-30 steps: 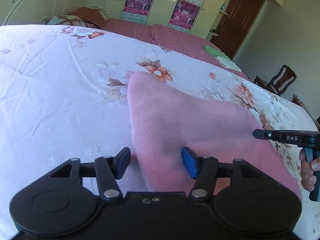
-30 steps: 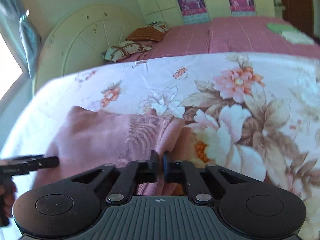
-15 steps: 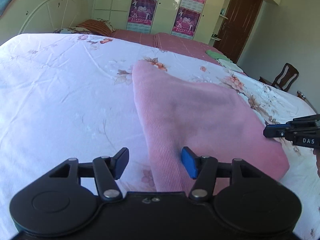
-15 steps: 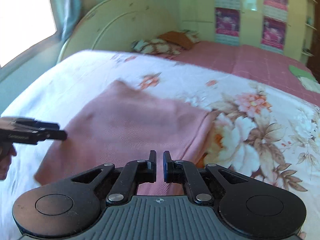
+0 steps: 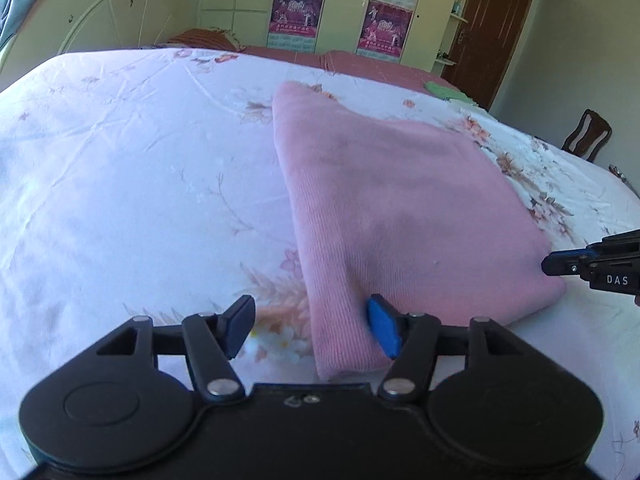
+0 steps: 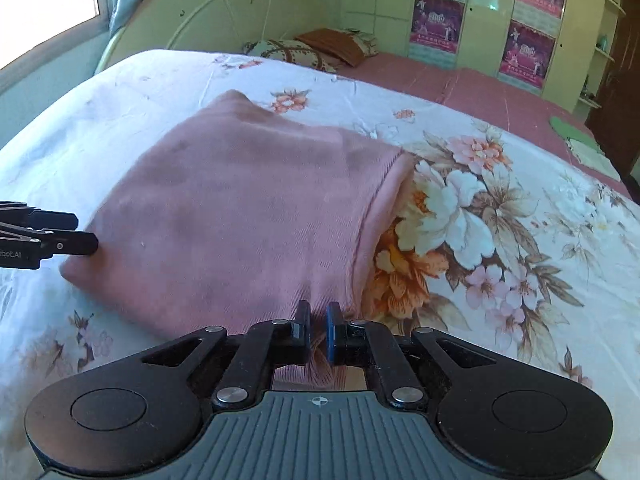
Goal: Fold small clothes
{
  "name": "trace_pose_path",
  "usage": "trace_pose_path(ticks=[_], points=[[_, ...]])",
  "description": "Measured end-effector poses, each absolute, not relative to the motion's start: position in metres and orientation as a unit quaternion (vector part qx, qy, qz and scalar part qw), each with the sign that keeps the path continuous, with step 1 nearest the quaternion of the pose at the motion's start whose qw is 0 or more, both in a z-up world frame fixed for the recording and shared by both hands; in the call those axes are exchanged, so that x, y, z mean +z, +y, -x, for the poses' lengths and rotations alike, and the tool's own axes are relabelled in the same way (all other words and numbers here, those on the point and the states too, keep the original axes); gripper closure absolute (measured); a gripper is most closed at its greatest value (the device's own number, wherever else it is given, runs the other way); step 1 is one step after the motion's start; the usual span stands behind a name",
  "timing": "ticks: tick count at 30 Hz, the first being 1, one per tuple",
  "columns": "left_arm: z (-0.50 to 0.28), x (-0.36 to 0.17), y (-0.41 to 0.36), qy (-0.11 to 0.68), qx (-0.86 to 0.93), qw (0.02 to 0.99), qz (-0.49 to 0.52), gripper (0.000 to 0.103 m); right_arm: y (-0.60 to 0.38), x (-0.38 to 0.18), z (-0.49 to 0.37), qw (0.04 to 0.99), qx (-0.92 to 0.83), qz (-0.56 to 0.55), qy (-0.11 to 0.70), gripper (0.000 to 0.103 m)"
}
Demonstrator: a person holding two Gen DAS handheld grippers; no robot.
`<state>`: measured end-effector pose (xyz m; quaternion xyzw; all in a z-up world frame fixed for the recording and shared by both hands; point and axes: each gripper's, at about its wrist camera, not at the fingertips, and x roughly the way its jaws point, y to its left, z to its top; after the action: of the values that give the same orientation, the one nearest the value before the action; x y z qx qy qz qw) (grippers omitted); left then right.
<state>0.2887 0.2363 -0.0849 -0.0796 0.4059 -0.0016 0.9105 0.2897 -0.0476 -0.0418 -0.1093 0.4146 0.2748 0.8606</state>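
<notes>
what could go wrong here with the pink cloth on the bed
1. Only the right gripper pinches the pink garment. The left gripper has jaws apart around the near corner, having just opened a little, so a pull could drag the fold askew.
2. The pinch sits right at the cloth's edge, so it may slip out.
3. The floral sheet might bunch up underneath.

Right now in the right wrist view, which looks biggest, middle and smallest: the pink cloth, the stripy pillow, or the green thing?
1. pink cloth, biggest, though it is also nearest the camera.
2. stripy pillow.
3. green thing, smallest; both are far off, so true sizes are unsure.
</notes>
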Motion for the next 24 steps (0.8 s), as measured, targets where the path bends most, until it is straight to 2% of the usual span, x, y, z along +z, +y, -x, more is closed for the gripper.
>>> trace_pose_path(ticks=[1,2,3,7,9,11,12,14,18,21,24], points=[[-0.288,-0.09,0.236,0.405,0.002,0.911,0.079,0.039,-0.048,-0.049,-0.293,0.857,0.265,0.11,0.429,0.094],[-0.287,-0.091,0.235,0.402,0.005,0.913,0.077,0.038,-0.05,-0.056,-0.297,0.853,0.259,0.104,0.442,0.069],[-0.287,-0.09,0.233,0.4,0.008,0.914,0.074,0.038,-0.052,-0.059,-0.298,0.856,0.249,0.101,0.442,0.058],[-0.283,-0.087,0.227,0.396,0.022,0.916,0.068,0.036,-0.056,-0.062,-0.298,0.856,0.249,0.088,0.444,0.056],[-0.277,-0.082,0.225,0.392,0.035,0.917,0.071,0.025,-0.062,-0.061,-0.297,0.858,0.246,0.068,0.446,0.056],[-0.265,-0.072,0.22,0.375,0.057,0.923,0.062,0.001,-0.073,-0.051,-0.288,0.869,0.239,0.037,0.432,0.056],[-0.258,-0.068,0.218,0.367,0.067,0.926,0.057,0.0,-0.078,-0.045,-0.281,0.875,0.238,0.027,0.421,0.054],[-0.245,-0.058,0.213,0.36,0.076,0.928,0.055,0.0,-0.086,-0.031,-0.262,0.886,0.237,0.017,0.399,0.02],[-0.215,-0.038,0.198,0.351,0.077,0.932,0.052,0.0,-0.101,-0.003,-0.219,0.9,0.24,0.003,0.365,0.012],[-0.189,-0.022,0.181,0.338,0.073,0.937,0.038,0.0,-0.109,0.016,-0.183,0.908,0.239,0.002,0.345,0.0],[-0.162,-0.004,0.163,0.327,0.061,0.942,0.032,0.0,-0.114,0.029,-0.149,0.914,0.226,0.018,0.336,0.0]])
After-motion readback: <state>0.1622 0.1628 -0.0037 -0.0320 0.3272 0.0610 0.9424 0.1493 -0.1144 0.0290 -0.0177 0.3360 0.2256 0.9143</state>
